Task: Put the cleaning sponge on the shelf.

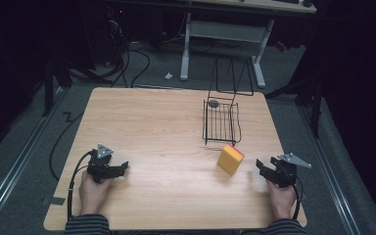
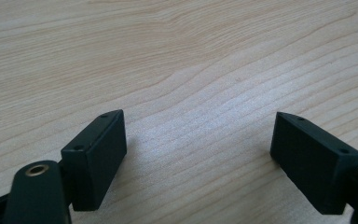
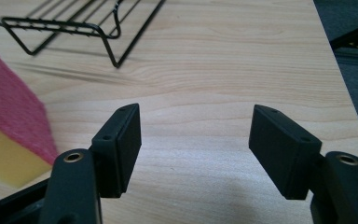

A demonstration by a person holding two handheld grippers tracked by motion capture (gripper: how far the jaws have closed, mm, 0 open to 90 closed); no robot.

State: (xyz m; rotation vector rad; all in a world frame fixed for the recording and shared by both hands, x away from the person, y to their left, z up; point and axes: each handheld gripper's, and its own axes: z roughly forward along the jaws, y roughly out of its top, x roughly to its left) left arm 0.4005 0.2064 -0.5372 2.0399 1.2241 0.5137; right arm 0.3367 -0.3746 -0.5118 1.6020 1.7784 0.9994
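Resting low at near corners of table (image 1: 156, 122), both grippers idle. Left gripper (image 1: 122, 168) jaws apart over bare wood, nothing between. Right gripper (image 1: 260, 165) jaws apart too, empty, sponge (image 1: 230, 159) just beside it toward table middle. Judged stage: early, nothing grasped yet; pickup and likely placing into wire basket (image 1: 221, 121) all left to do. Sponge: yellow block with pink-red scrub face, standing tilted on edge, just in front of basket, apart from it.
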